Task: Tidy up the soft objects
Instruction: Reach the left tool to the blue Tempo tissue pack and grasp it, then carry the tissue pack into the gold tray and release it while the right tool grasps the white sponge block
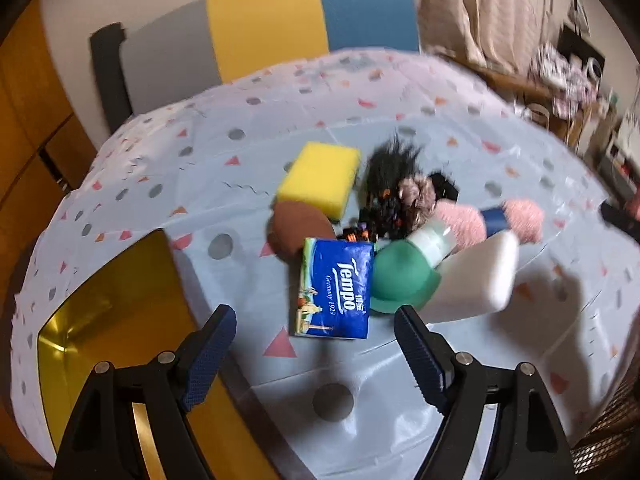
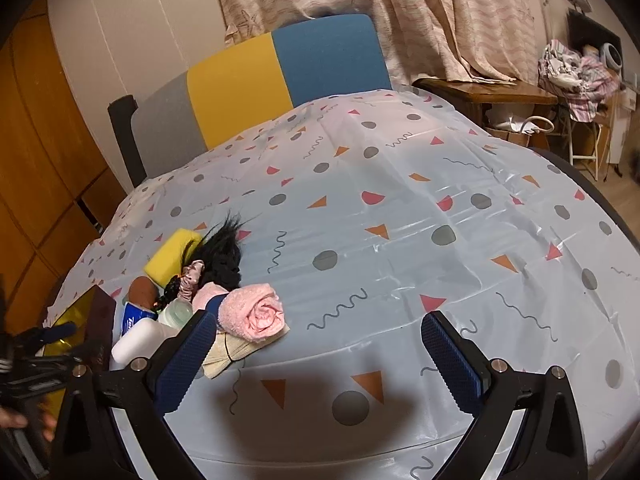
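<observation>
Left wrist view: boxy yellow sponge [image 1: 320,184] beside fuzzy pink towel roll [image 1: 492,220].

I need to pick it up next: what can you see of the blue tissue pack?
The tissue pack is a small, glossy blue plastic packet printed "Tempo" in white. It lies flat, looks sealed, on the patterned tablecloth, nearest the open left gripper. The brown round pad meets its far corner; the green cap touches its right edge. The right wrist view shows only a sliver.
</observation>
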`<move>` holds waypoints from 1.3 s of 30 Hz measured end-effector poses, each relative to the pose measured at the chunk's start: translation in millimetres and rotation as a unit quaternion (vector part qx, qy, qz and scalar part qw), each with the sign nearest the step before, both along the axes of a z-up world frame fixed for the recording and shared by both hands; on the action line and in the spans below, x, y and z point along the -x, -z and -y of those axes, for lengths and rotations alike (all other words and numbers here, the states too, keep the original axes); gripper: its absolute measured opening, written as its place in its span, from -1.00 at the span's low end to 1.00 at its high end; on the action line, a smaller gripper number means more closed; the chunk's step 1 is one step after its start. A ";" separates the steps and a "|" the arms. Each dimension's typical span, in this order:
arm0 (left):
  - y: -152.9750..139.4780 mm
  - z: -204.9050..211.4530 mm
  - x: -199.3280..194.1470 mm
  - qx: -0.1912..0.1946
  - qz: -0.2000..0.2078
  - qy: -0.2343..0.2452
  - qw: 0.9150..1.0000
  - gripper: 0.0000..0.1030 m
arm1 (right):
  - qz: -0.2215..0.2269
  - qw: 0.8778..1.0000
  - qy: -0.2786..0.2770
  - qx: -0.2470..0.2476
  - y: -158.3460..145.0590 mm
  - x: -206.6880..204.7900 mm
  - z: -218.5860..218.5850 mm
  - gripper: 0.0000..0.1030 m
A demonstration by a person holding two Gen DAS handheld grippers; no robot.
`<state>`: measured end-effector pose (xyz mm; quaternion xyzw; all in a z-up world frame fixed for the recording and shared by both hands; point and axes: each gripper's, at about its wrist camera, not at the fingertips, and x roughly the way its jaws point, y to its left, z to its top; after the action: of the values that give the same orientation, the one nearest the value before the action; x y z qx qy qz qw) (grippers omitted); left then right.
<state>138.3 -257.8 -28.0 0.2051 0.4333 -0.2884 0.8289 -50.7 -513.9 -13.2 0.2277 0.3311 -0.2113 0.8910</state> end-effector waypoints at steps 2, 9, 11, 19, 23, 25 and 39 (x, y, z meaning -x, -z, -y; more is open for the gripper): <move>8.3 4.4 -6.4 0.006 -0.026 0.003 1.000 0.61 | 0.000 1.000 0.002 -0.007 1.4 -0.7 2.5 1.00; 19.4 16.6 -28.1 0.010 -0.050 -0.004 0.999 0.61 | -0.001 1.000 0.008 -0.013 2.8 -0.2 7.0 1.00; 22.3 22.1 -31.2 0.007 -0.058 0.003 0.998 0.61 | -0.002 1.000 0.008 -0.015 3.2 -0.6 7.7 1.00; 39.8 31.8 -45.1 -0.012 -0.051 -0.010 0.999 0.57 | -0.004 1.000 -0.004 -0.006 2.4 -3.8 4.1 1.00; 42.7 30.3 -48.0 0.002 -0.057 -0.016 0.998 0.25 | -0.011 1.000 -0.009 -0.003 4.7 -6.5 1.6 1.00; 47.4 32.1 -47.1 -0.010 -0.055 -0.018 0.998 0.04 | -0.014 1.000 -0.010 0.001 5.0 -7.1 0.5 1.00; 34.6 11.9 -26.6 0.032 -0.035 -0.030 0.998 0.02 | -0.036 0.999 -0.012 0.006 12.3 -12.0 1.2 1.00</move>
<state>164.9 -269.7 -62.7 0.1548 0.4588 -0.2839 0.8276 -38.7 -515.0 -25.5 0.2106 0.3645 -0.2106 0.8823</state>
